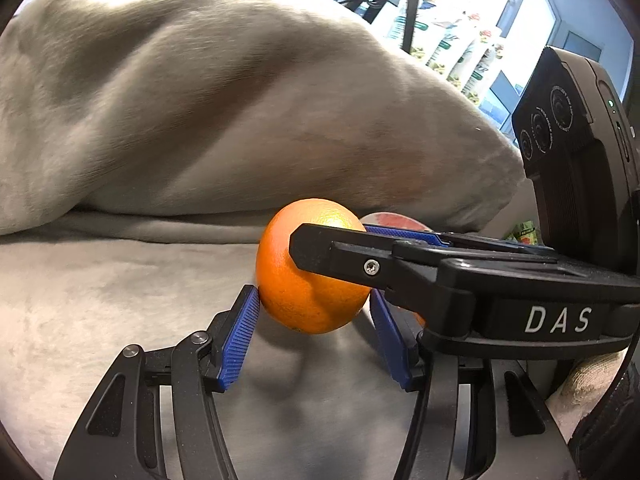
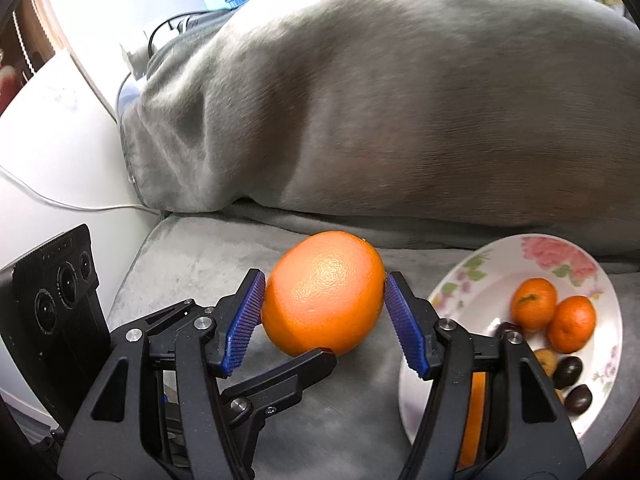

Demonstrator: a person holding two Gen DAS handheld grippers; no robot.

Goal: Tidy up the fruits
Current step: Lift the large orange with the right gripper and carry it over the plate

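The right tongs (image 1: 320,248) hide most of the bowl (image 1: 394,219); its contents cannot be told there.

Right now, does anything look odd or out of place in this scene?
Yes. One orange is between the fingers of both grippers at once: the right gripper presses its sides, and the left gripper brackets it too. Nothing looks spilled or damaged.

A bright orange fruit (image 2: 323,294) sits on grey plush fabric (image 2: 180,272) beside a white bowl (image 2: 464,280) (pink roses, green leaves).
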